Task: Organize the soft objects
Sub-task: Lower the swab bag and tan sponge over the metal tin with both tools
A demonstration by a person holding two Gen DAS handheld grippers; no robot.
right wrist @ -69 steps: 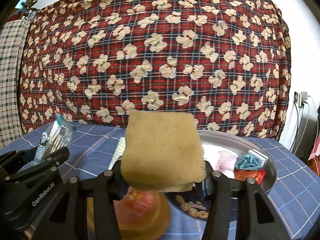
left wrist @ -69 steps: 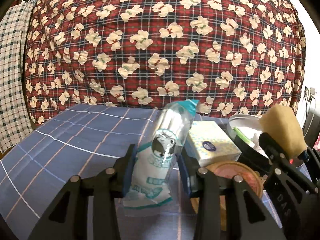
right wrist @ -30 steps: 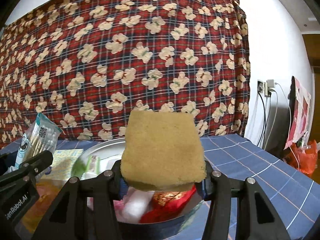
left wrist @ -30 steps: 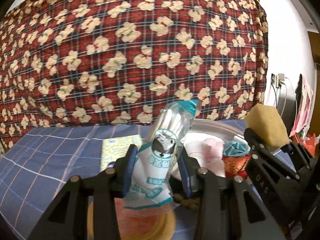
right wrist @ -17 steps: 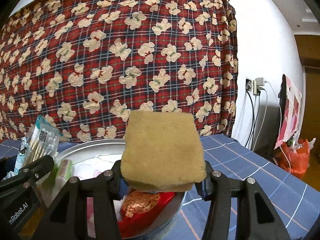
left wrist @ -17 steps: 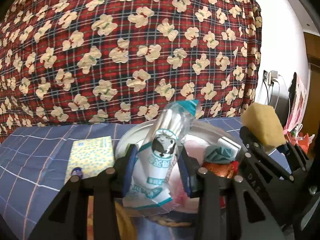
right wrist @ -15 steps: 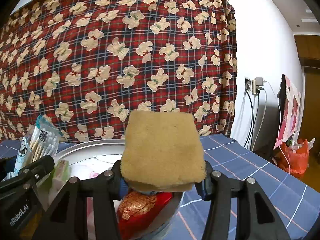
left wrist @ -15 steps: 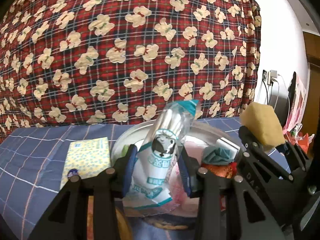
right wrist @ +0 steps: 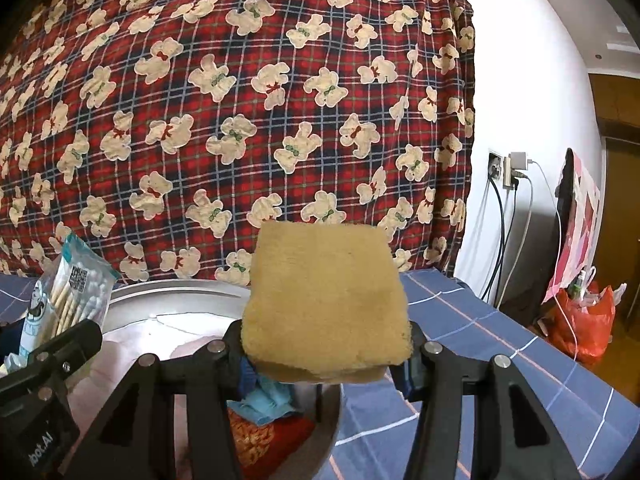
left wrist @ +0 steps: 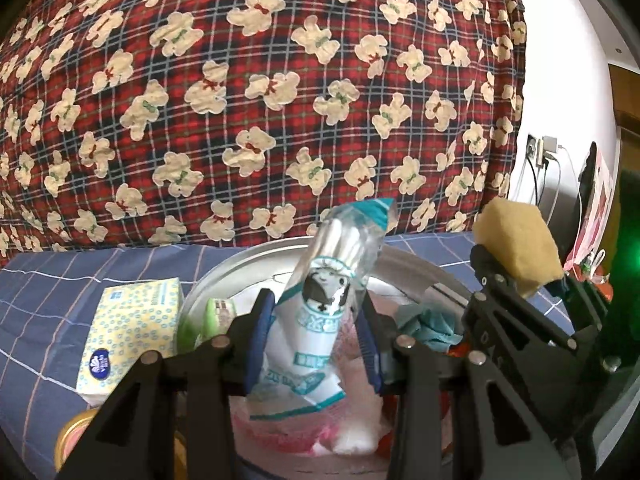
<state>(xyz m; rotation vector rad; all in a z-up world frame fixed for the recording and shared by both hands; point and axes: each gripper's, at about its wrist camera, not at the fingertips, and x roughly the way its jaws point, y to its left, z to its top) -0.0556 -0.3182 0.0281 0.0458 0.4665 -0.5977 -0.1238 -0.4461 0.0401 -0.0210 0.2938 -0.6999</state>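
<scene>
Cotton-swab pack (left wrist: 320, 300) and sponge (right wrist: 326, 304) are the two soft items I am carrying; the landmark for every position below is the round metal basin (left wrist: 248, 264).

1. Left of the basin, a yellow tissue packet (left wrist: 132, 320) lies on the blue checked tablecloth (left wrist: 48, 280), just beside the rim.
2. My left gripper (left wrist: 316, 340) is clamped on the swab pack, which stands tilted above the basin's interior.
3. Inside the basin I see a teal cloth (left wrist: 428, 324) and pink material (left wrist: 304, 436).
4. My right gripper (right wrist: 326, 350) is clenched on the sponge, held above the basin's right edge.

Step in hand, as I judge it: transport, with both loads arriving over the basin. The next move calls for lowering each gripper toward the contents, then parting the jaws so the items drop inside, not onto the rim.
</scene>
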